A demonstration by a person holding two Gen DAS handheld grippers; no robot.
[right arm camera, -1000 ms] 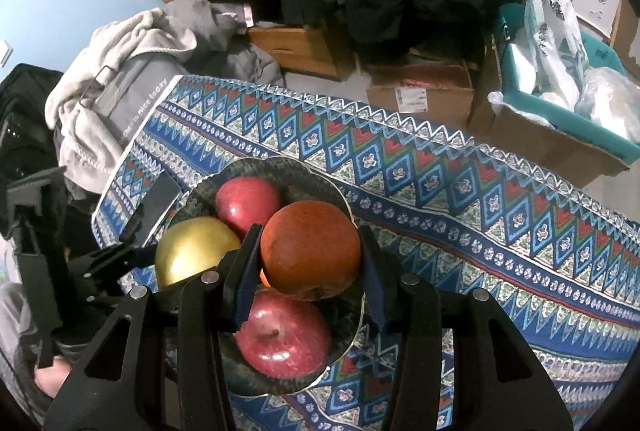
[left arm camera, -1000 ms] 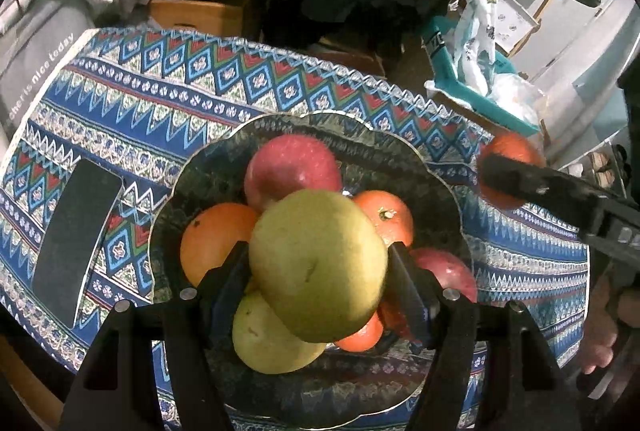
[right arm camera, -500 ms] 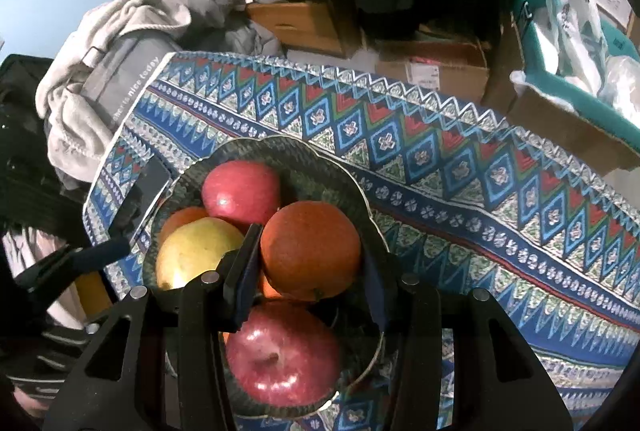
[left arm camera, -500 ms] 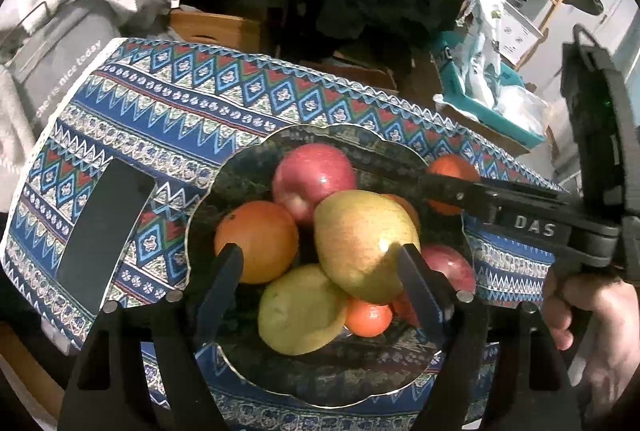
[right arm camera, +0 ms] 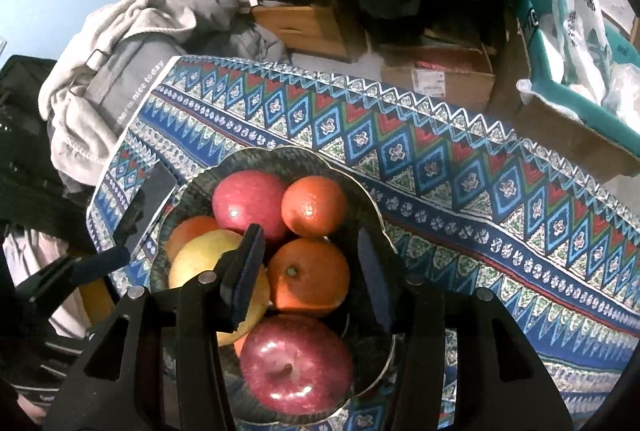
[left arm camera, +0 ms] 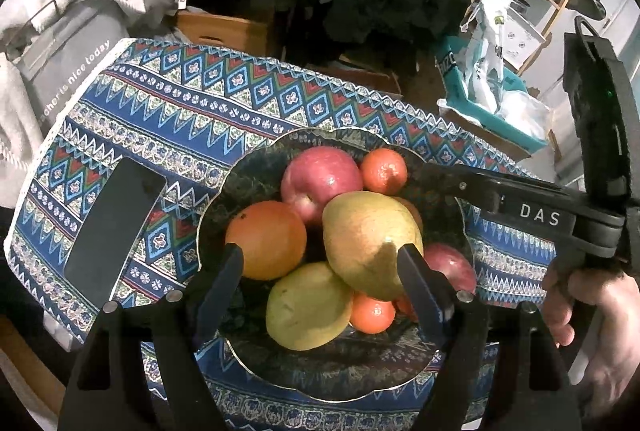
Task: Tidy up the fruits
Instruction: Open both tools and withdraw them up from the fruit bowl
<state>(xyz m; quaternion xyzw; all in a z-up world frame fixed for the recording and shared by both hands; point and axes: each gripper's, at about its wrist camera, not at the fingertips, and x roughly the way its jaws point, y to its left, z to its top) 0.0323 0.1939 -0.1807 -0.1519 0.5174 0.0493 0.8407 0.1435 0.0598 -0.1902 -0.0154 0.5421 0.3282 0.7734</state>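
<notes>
Two readable prints showed, "DAS" on the right hand-held gripper [left arm camera: 436,187], its jaws opening around an orange [right arm camera: 308,277], and "nice today" on a grey bag [left arm camera: 68,71], while the left hand-held gripper [left arm camera: 320,267] stood spread over glossy fruit heaped in a dark bowl [left arm camera: 256,167].

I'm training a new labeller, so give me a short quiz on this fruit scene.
1. True or false: the phone lies on the cloth, outside the bowl.
2. Which fruit tops the pile? A banana, B pear, C grapes.
3. How many red apples show in the bowl?
Key: 1 true; 2 B; 3 two.
</notes>
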